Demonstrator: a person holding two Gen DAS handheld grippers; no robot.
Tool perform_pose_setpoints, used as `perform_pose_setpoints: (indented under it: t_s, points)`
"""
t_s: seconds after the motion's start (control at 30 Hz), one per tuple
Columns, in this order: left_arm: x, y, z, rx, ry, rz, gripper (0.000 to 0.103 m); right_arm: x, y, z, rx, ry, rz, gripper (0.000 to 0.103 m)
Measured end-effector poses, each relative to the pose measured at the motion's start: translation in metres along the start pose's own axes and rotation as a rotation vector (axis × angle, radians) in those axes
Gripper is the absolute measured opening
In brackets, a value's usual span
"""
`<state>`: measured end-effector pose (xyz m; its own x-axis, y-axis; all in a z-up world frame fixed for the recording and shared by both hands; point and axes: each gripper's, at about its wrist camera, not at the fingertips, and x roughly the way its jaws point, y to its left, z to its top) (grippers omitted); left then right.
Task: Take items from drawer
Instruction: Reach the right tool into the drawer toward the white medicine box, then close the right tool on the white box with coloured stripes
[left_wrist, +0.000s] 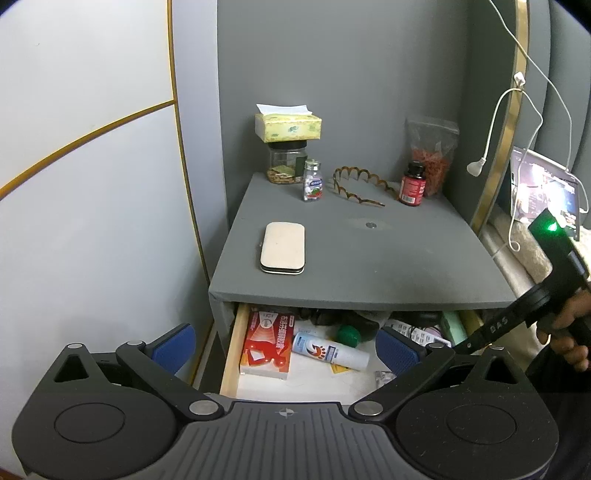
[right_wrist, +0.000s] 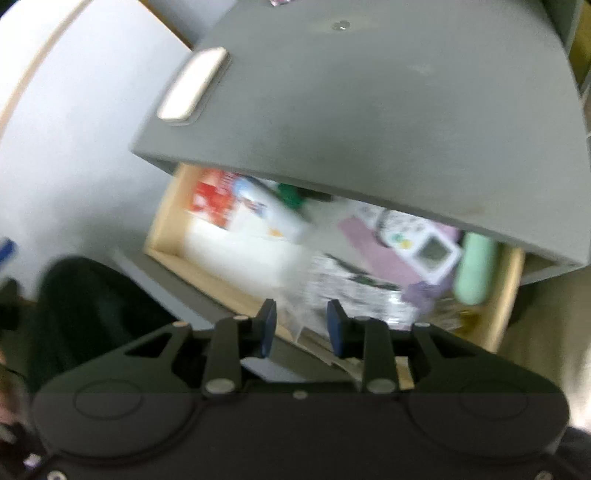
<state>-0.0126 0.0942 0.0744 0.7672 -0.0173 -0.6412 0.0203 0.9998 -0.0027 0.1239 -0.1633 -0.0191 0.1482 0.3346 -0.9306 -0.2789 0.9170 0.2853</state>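
Below the grey surface of the nightstand, the drawer is seen pulled out, its contents partly hidden under the overhang. The left hand-held gripper is held just in front of the drawer with its blue pads set wide apart and nothing between them. Between those pads, slightly beyond them, a white spray bottle lies on its side; its long axis runs across the drawer, cap end toward the left pad and tilted a little away. Just left of it, near the left pad, a red box lies flat with its long axis running front to back. A green ball sits just beyond the bottle.

In the right wrist view, heavily blurred, the right hand-held gripper is pointed steeply down over the drawer's front edge. Its pads are drawn fairly close together with a gap remaining; something pale and crinkly appears between them, but whether it is gripped cannot be told. Beyond and to the right of this hand-held gripper, a mint-green case lies with its long axis front to back, and a small white device lies beside it.
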Motion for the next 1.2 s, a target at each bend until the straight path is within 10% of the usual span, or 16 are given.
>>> perform_pose_setpoints:
  t_s: [0.7,0.77,1.2]
  points:
    - [0.000,0.003,0.003,-0.005,-0.005,0.005,0.103,0.067,0.027,0.007,-0.648,0.272,-0.316,0.082]
    - [0.000,0.003,0.003,-0.004,-0.006,0.002,0.103,0.069,0.029,0.007,-0.653,0.317,-0.289,0.093]
    - [-0.006,0.003,0.003,-0.002,-0.018,-0.011,0.103,0.071,0.020,0.029,-0.363,0.284,-0.116,0.083]
